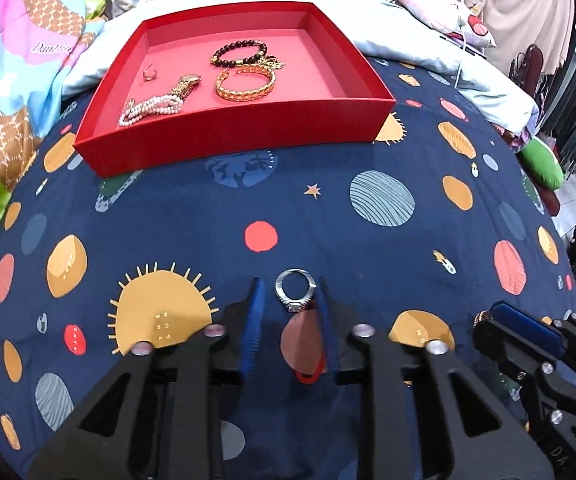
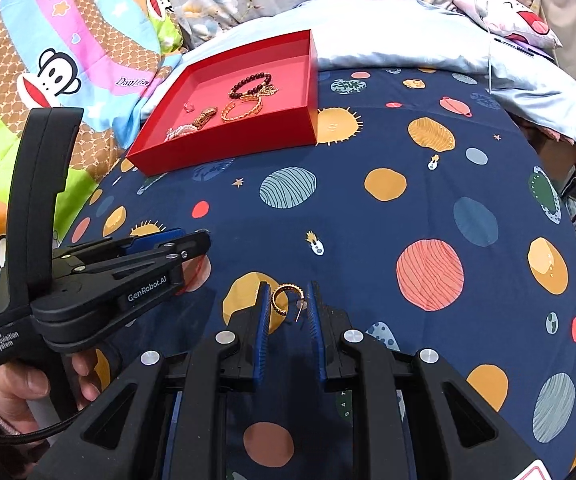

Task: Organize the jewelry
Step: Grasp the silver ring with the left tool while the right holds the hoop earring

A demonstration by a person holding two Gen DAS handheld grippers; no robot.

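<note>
Two small rings in hand, red tray ahead on the bed

My left gripper (image 1: 288,300) has a silver ring (image 1: 295,290) between its fingers; I judge it clamped, though the left pad looks slightly apart from the band, so I would confirm the hold before lifting. My right gripper (image 2: 288,304) is clenched on a gold hoop earring (image 2: 282,299), its thin post reaching the right finger. The red tray (image 1: 248,136) lies well ahead of both, already holding a pearl bracelet (image 1: 150,110), gold bangle (image 1: 246,84) and dark bead bracelet (image 1: 240,54). I would lift straight, keep the fingers tight, travel forward over the near wall, and release low in a bare corner.
</note>
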